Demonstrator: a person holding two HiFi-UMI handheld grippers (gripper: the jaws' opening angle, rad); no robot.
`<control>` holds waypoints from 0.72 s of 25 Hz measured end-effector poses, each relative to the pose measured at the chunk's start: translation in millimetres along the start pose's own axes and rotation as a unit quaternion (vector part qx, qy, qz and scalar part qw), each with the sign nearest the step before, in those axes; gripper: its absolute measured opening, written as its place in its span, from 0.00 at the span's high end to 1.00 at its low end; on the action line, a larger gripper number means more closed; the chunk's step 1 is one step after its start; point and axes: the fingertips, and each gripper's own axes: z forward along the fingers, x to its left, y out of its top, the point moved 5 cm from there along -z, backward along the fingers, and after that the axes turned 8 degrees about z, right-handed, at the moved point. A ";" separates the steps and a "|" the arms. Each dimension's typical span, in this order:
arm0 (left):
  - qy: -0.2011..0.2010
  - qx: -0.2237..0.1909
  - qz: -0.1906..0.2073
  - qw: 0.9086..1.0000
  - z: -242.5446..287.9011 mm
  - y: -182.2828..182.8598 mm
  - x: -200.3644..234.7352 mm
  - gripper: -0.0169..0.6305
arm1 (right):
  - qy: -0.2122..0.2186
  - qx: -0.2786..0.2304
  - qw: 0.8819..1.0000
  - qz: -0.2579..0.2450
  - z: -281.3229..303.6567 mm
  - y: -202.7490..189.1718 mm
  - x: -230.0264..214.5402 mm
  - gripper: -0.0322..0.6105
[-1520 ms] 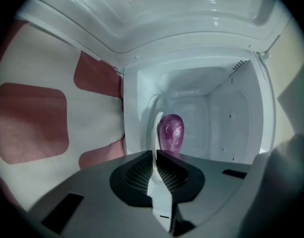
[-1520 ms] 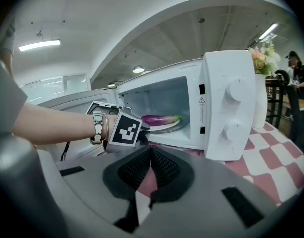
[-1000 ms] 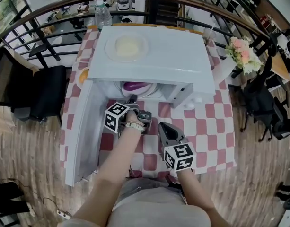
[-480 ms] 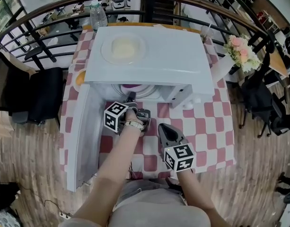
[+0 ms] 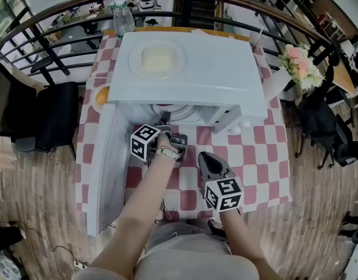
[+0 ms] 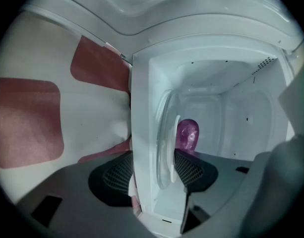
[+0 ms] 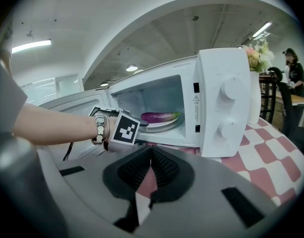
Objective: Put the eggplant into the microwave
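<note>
Door (image 5: 105, 168) of the microwave (image 5: 190, 69) swung wide at left. Left gripper (image 5: 163, 121) at the oven mouth, jaws opening, pads off the eggplant (image 6: 187, 133) lying beyond on the glass plate (image 7: 159, 124) inside. Right gripper (image 5: 205, 157) over the checked cloth (image 5: 249, 150), jaws pressed together, empty.

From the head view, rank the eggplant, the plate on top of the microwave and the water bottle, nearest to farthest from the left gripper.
1. Eggplant, inside the microwave, just ahead.
2. Plate, on the microwave's top.
3. Water bottle, behind the microwave, left.
</note>
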 end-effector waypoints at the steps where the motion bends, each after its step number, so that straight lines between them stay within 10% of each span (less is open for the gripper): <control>1: -0.001 0.002 0.001 1.000 -1.5 0.0 0.2 0.58 | 0.000 -0.002 1.000 -0.001 -0.8 1.0 0.1 0.91; 18: -0.070 -0.018 0.033 0.997 -53.4 -18.2 -27.4 0.74 | 0.019 -0.044 0.999 -0.021 -32.7 26.2 9.2 0.91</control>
